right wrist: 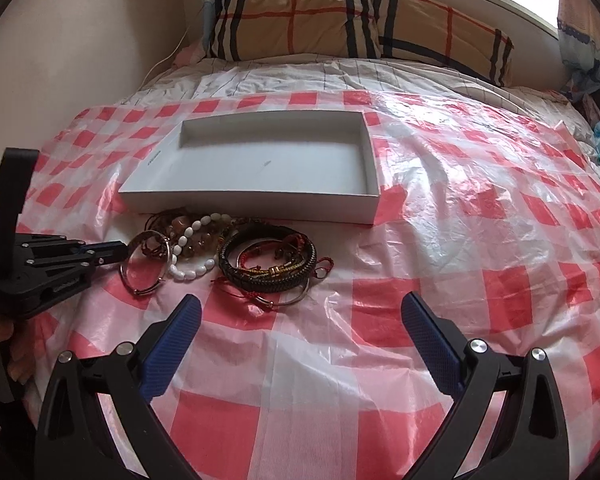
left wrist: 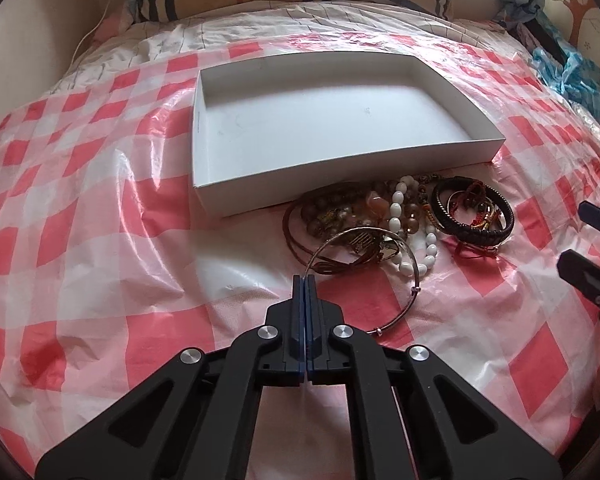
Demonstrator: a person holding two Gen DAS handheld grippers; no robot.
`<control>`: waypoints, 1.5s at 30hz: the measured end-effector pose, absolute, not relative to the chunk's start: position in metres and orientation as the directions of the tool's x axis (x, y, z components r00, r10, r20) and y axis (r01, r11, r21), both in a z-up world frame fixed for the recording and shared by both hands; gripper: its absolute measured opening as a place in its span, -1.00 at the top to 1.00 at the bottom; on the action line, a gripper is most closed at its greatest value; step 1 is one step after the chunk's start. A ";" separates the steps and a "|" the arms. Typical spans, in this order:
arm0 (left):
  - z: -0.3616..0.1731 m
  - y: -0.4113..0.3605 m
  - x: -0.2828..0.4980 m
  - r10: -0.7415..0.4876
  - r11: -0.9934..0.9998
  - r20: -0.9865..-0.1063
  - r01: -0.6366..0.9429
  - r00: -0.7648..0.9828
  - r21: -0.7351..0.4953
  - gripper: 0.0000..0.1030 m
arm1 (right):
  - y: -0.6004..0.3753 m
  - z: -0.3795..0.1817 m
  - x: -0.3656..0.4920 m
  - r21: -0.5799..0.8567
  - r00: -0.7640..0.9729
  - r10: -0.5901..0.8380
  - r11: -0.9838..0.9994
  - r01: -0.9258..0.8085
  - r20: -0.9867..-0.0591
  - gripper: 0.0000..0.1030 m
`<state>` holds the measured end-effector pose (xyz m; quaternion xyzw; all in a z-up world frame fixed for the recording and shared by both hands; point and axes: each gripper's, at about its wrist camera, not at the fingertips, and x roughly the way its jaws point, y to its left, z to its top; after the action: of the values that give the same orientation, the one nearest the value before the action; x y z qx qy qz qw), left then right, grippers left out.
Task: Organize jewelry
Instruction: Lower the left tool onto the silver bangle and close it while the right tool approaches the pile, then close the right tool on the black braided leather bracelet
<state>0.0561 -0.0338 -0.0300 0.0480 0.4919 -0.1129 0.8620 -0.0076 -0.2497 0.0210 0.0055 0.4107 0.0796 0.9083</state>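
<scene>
An empty white box (left wrist: 284, 184) (right wrist: 204, 200) lies on the checked sheet. In front of it is a heap of bracelets: brown beads (left wrist: 332, 208), a white bead bracelet (left wrist: 398, 216) (right wrist: 192, 270) and a black braided bangle (left wrist: 474, 210) (right wrist: 268, 260). My left gripper (left wrist: 305, 280) (right wrist: 122, 249) is shut on a thin silver bangle (left wrist: 410, 264) (right wrist: 146, 264) at the heap's near left edge. My right gripper (right wrist: 300, 304) is open and empty, just in front of the heap; its fingers (left wrist: 588, 276) show at the right edge of the left wrist view.
A red-and-white checked plastic sheet (left wrist: 100, 220) (right wrist: 480, 240) covers the bed. A plaid pillow (right wrist: 340, 20) lies at the head under a window. A wall runs along the left. Blue plastic (left wrist: 572, 76) lies at the far right.
</scene>
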 end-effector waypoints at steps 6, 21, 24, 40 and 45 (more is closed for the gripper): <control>-0.030 -0.026 0.055 -0.156 0.971 -0.857 0.237 0.491 -0.041 0.98 | -0.225 0.004 0.028 0.034 0.597 0.170 0.972 -0.232 -0.784 -0.86; -0.041 -0.047 0.064 -0.123 0.960 -0.868 0.278 0.482 0.018 0.93 | -0.227 -0.018 0.055 0.135 0.526 0.267 0.951 -0.277 -0.808 -0.26; -0.041 -0.049 0.062 -0.139 0.959 -0.866 0.284 0.480 0.003 0.99 | -0.236 -0.015 0.054 0.146 0.533 0.260 0.958 -0.248 -0.805 0.30; -0.044 -0.048 0.064 -0.155 0.962 -0.873 0.272 0.463 -0.026 0.99 | -0.208 -0.018 0.058 0.066 0.545 0.242 0.944 -0.322 -0.803 -0.34; -0.038 -0.053 0.059 -0.192 0.949 -0.865 0.313 0.463 -0.043 1.00 | -0.216 -0.010 0.052 0.096 0.556 0.261 0.947 -0.308 -0.789 0.71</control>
<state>0.0590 -0.0527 -0.0384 0.0609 0.4966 -0.1479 0.8531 0.0519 -0.2159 -0.0101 -0.0264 0.4429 0.1612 0.8816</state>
